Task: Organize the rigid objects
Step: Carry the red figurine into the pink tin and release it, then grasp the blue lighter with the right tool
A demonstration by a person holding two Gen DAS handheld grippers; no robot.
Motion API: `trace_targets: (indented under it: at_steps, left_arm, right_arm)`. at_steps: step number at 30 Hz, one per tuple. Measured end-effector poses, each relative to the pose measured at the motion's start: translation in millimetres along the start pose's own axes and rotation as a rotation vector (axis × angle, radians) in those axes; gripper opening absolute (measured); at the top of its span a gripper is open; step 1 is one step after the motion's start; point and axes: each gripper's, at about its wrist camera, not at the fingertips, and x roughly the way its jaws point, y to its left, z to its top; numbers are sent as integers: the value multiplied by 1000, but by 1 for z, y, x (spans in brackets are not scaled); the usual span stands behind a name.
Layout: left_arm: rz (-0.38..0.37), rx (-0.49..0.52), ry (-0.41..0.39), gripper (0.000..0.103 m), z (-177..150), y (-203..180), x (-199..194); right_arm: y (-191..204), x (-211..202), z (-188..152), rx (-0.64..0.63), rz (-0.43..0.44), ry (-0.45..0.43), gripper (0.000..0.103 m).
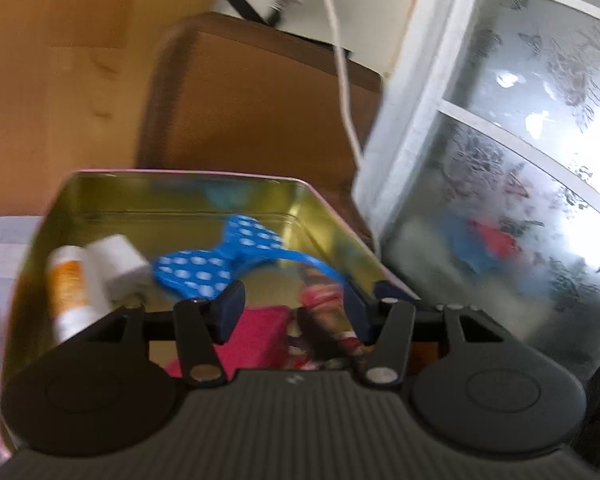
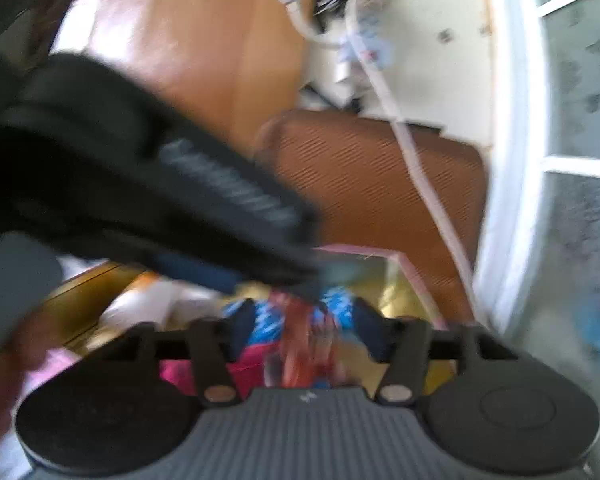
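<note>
Left tool [image 1: 292,312] jaws apart, nothing gripped | right tool [image 2: 304,328] apart too – blurred, grip unclear | gold tin [image 1: 172,196] holds blue dotted bow [image 1: 216,264], orange tube [image 1: 70,292] | next: steady both tools – then place slowly.

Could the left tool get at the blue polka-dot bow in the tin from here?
Probably yes. The bow lies uncovered in the open tin, just ahead of the left tool, whose fingers stand apart with nothing gripped; only a white tube lies beside it.
</note>
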Motion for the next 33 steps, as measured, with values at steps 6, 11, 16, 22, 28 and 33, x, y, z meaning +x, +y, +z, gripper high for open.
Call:
trace_targets:
  at_steps: [6, 11, 16, 22, 28, 33]
  left_arm:
    - [101, -17, -76, 59, -16, 33, -55]
    - [239, -81, -83, 61, -52, 80, -113]
    - [409, -148, -32, 61, -93, 142, -163]
    - [563, -192, -9, 61, -121, 197, -198]
    - [544, -205, -66, 60, -132, 209, -214]
    - [505, -213, -84, 60, -134, 210, -213]
  right_arm:
    - [-7, -7, -5, 18, 19, -40, 58]
    - [-9, -20, -3, 57, 32, -108, 58]
    - [7, -43, 11, 101, 151, -106, 56]
    - [94, -27, 61, -28, 427, 15, 50]
    - [228, 84, 90, -326, 539, 501, 50]
    - [275, 155, 68, -442, 441, 807, 53]
